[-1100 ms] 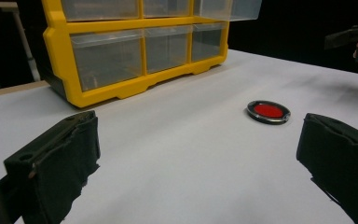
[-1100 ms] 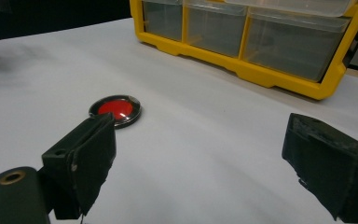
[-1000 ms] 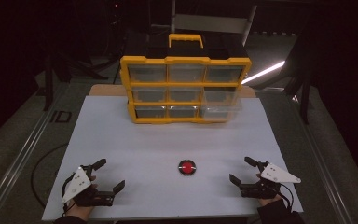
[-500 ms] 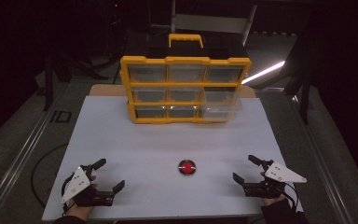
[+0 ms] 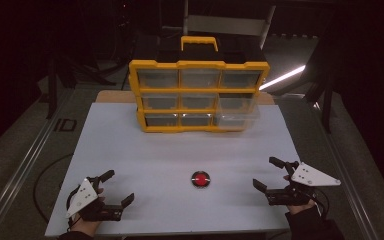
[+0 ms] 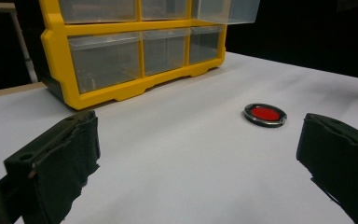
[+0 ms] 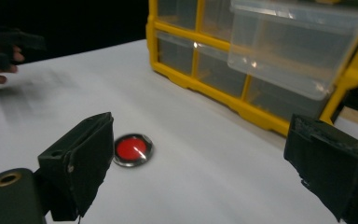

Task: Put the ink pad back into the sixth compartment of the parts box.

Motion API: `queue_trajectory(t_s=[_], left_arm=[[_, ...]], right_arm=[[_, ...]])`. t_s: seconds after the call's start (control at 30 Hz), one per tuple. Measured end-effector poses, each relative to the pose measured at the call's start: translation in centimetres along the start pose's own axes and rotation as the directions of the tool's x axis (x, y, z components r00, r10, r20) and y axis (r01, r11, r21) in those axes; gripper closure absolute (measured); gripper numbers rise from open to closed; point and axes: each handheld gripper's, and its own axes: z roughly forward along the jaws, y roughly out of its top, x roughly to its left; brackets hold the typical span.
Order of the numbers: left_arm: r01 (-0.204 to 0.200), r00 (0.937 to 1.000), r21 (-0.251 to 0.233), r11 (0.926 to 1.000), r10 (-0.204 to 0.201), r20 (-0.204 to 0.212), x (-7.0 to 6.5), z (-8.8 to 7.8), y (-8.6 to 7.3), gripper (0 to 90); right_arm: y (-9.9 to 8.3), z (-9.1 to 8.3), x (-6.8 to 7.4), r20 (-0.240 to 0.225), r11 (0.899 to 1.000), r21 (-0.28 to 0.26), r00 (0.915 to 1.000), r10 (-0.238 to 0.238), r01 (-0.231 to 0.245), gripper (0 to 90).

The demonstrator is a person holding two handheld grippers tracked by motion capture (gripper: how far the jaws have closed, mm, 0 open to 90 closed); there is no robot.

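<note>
Our right fingers (image 5: 270, 173) stand spread wide with nothing between them; they have just been opening a little further, and the gap holds only bare surface. Our left fingers (image 5: 116, 187) are spread too, empty, low over the near left corner of the white surface (image 5: 130, 145).

The thing we are after, as we judge it, is the small red disc (image 5: 200, 179) with a dark metal rim. It lies flat on the surface, near the front edge and a little right of the middle, between our two hands. From the right fingers it lies to the left, at about the same nearness to us; from the left fingers it lies to the right and slightly farther off. The right hand is the nearer of the two, so a short sideways reach from that side looks like the natural move. Being round, the disc has no long axis, so any angle of approach would serve, but it is thin and lies flush, which could make it slip out.

In the right gripper view the disc (image 7: 133, 150) sits just beside the left finger; in the left gripper view it (image 6: 265, 115) lies ahead, toward the right finger.

Farther back stands a yellow drawer cabinet (image 5: 199, 96), its lower right clear drawer (image 5: 236, 120) pulled out.
</note>
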Motion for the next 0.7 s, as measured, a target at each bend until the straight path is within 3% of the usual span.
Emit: queue_trajectory(t_s=[0.37,0.7], left_arm=[[-0.002,1.0,0.0,1.0,0.002,0.002,0.0,0.0,0.0,0.1],[-0.005,1.0,0.002,1.0,0.005,0.006,-0.1,0.0,0.0,0.1]], right_arm=[[2.4,0.8,-0.1,-0.015,1.0,-0.013,0.9996,-0.025,0.024,8.6],[4.3,2.9,0.4,-0.086,0.999,-0.02,0.9954,-0.044,0.042,8.6]])
